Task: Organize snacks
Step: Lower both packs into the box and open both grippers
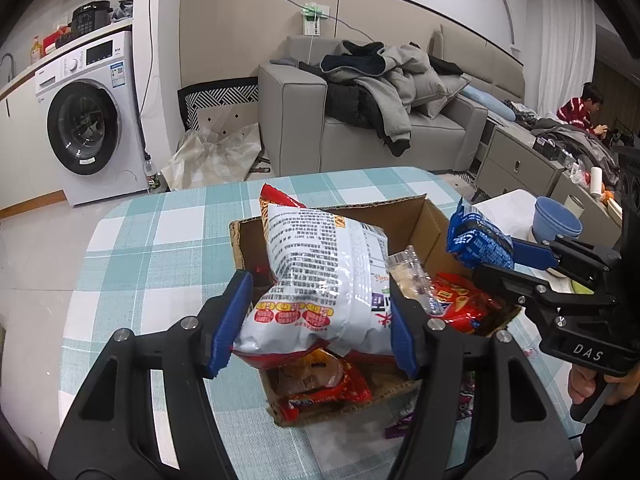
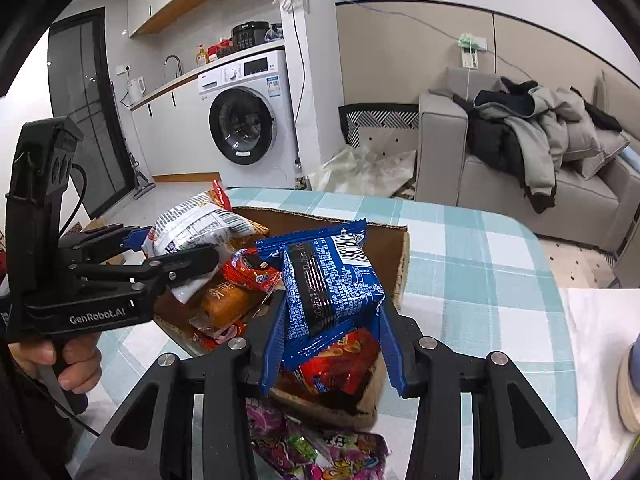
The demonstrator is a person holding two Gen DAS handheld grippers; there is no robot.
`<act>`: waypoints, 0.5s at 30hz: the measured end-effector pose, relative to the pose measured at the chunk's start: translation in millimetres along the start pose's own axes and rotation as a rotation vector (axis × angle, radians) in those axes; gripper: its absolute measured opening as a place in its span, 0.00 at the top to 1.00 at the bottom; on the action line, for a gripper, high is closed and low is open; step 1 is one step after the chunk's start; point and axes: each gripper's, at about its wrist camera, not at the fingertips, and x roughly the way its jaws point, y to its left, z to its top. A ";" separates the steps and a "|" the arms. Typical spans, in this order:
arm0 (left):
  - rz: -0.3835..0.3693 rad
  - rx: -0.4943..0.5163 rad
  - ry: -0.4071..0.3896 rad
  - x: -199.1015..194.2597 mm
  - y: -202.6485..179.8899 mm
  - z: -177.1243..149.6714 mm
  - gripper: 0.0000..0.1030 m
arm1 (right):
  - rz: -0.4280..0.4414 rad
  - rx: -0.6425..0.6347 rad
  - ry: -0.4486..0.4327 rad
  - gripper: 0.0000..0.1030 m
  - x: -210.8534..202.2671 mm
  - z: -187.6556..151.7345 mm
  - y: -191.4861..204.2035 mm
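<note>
Currently on the tabletop (image 1: 120, 240), under a teal-and-white checked cloth: one open cardboard box (image 1: 416, 216), already holding several red and orange snack packets.

Left tool (image 1: 316, 320): blue pads clamped on the sides of a large white chip bag (image 1: 320, 276), held above the near left part of the box, printed back facing up.

Right tool (image 2: 332, 344): pads pressed together on a blue snack packet (image 2: 328, 280), held over the near right corner of the box; a red packet (image 2: 340, 364) lies directly beneath it inside.

Inside the box, seen from the left wrist: a small clear-wrapped item (image 1: 412, 280) just right of the chip bag, beside a red cone-snack bag (image 1: 460, 300); more red packets (image 1: 328, 392) at the near end.

Outside the box: purple candy wrappers (image 2: 320, 448) loose on the cloth at the near edge.

Far right: blue bowl (image 1: 558, 220) on a white surface.

Beyond the tabletop: washing machine (image 1: 88, 120) at far left, grey sofa (image 1: 304, 128) piled with coats (image 1: 384, 88), and a person in a red striped top (image 1: 576, 112) seated at far right.
</note>
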 end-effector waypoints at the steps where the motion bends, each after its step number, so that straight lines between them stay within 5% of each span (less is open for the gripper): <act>1: 0.002 0.002 0.008 5.3 0.7 1.3 0.41 | 0.000 -0.003 0.004 0.58 3.6 1.3 0.8; 15: 0.005 0.019 0.024 35.0 1.6 5.9 0.41 | -0.046 -0.038 0.083 0.58 57.3 14.3 6.2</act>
